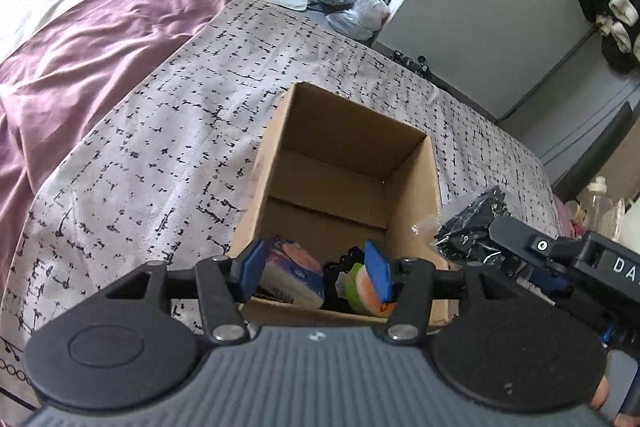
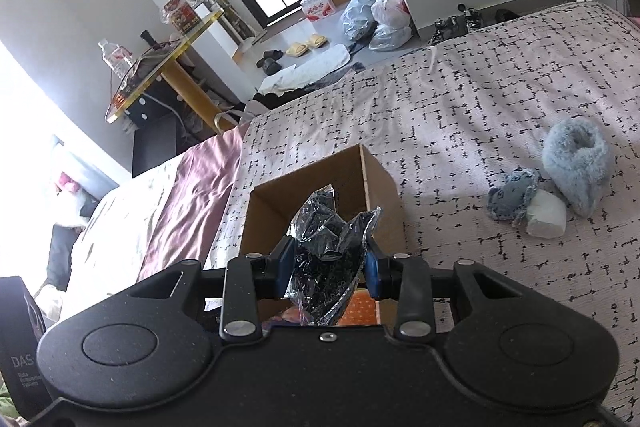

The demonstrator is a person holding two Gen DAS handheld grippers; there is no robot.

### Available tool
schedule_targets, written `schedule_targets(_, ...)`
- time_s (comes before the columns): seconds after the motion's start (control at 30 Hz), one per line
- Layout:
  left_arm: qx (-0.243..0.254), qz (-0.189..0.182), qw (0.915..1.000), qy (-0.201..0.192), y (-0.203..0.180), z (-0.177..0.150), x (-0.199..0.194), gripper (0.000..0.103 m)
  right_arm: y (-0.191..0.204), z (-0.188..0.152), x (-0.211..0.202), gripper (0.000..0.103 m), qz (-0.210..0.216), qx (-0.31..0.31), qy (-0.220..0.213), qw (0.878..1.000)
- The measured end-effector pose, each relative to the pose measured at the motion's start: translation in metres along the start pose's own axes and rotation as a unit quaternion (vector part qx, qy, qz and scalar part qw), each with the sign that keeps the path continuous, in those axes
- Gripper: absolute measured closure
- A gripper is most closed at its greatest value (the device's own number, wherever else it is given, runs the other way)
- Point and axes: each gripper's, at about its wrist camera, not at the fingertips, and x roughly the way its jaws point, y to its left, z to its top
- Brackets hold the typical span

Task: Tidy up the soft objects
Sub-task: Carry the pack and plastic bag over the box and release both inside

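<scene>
An open cardboard box (image 1: 344, 147) stands on the patterned bed cover (image 1: 120, 167). My left gripper (image 1: 316, 271) hangs over its near end, open. Below and between its blue pads (image 1: 254, 267), a white and purple packet (image 1: 296, 277) and a green and pink soft item (image 1: 362, 291) lie in the box. My right gripper (image 2: 330, 263) is shut on a black item in a crinkled clear bag (image 2: 328, 243), held above the box (image 2: 380, 179). In the left wrist view that bag (image 1: 468, 227) sits just right of the box.
On the cover to the right lie a fluffy grey-blue piece (image 2: 576, 167), a small blue plush (image 2: 512, 195) and a white soft lump (image 2: 546, 215). A purple sheet (image 1: 80, 47) covers the bed's left side. Beyond the bed, plastic bags (image 2: 376, 15) and slippers are on the floor.
</scene>
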Motion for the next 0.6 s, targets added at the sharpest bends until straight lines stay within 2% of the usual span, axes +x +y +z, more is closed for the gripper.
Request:
schedule_targets(0.2, -0.021, 0.003, 0.9996, -0.019, 0.007, -0.001, -0.016, 0.042, 0.013, 0.002, 0.002, 0.067, 0.007, -0.008, -0.002, 1.0)
schedule_targets(0.27, -0.03, 0.002, 0.9995, -0.013, 0.011, 0.0, -0.02, 0.042, 0.017, 0.003, 0.003, 0.067, 0.009, -0.009, -0.003, 1.0)
schedule_targets(0.47, -0.017, 0.028, 0.9994, -0.015, 0.017, 0.001, -0.037, 0.037, 0.033, 0.008, 0.004, 0.066, 0.026, -0.012, -0.006, 1.0)
schedule_targets(0.53, -0.02, 0.037, 0.9989, -0.023, 0.021, 0.0, -0.044, 0.035, 0.04, 0.008, 0.005, 0.062, 0.035, -0.02, -0.006, 0.999)
schedule_targets(0.6, -0.026, 0.042, 0.9983, -0.031, 0.025, -0.002, -0.051, 0.032, 0.046, 0.007, 0.004, 0.045, 0.045, -0.032, -0.002, 0.998)
